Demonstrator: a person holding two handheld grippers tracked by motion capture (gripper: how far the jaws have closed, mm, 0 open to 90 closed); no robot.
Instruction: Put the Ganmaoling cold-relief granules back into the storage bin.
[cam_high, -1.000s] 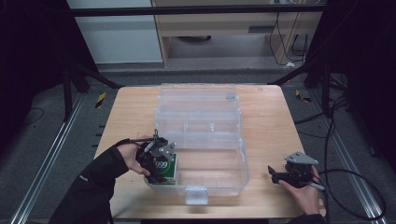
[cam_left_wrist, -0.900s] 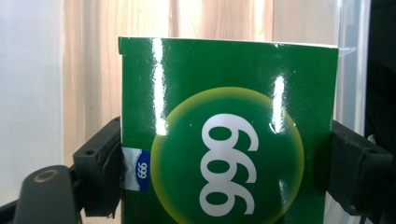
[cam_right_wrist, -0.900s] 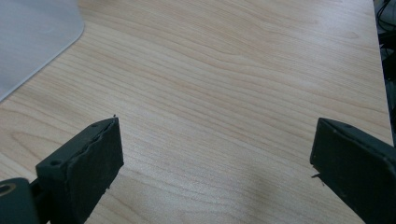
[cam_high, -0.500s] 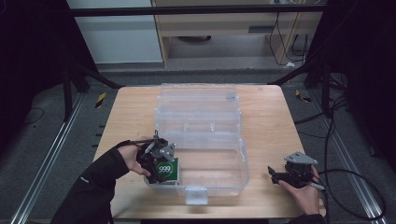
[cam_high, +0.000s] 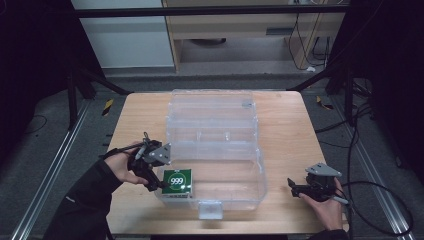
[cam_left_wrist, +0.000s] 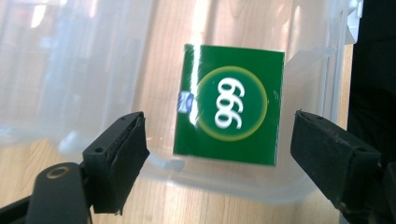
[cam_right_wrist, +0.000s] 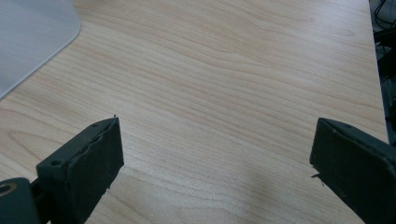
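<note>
A wooden table (cam_high: 285, 125) is carrying a clear plastic bin (cam_high: 215, 145) at its centre, with the bin's lid lying open toward 12 o'clock. A green box (cam_high: 178, 182) marked 999 is lying flat inside the bin, in the corner toward 7 o'clock, close against the wall. The left gripper (cam_high: 159, 183) is hovering at the bin's 9 o'clock wall with its jaws spread wide on either side of the box (cam_left_wrist: 229, 105), touching nothing. The right gripper (cam_high: 295, 186) is resting at the table's 4 o'clock corner, well apart from the bin, its jaws also gaping over bare wood (cam_right_wrist: 224, 93) and holding nothing.
</note>
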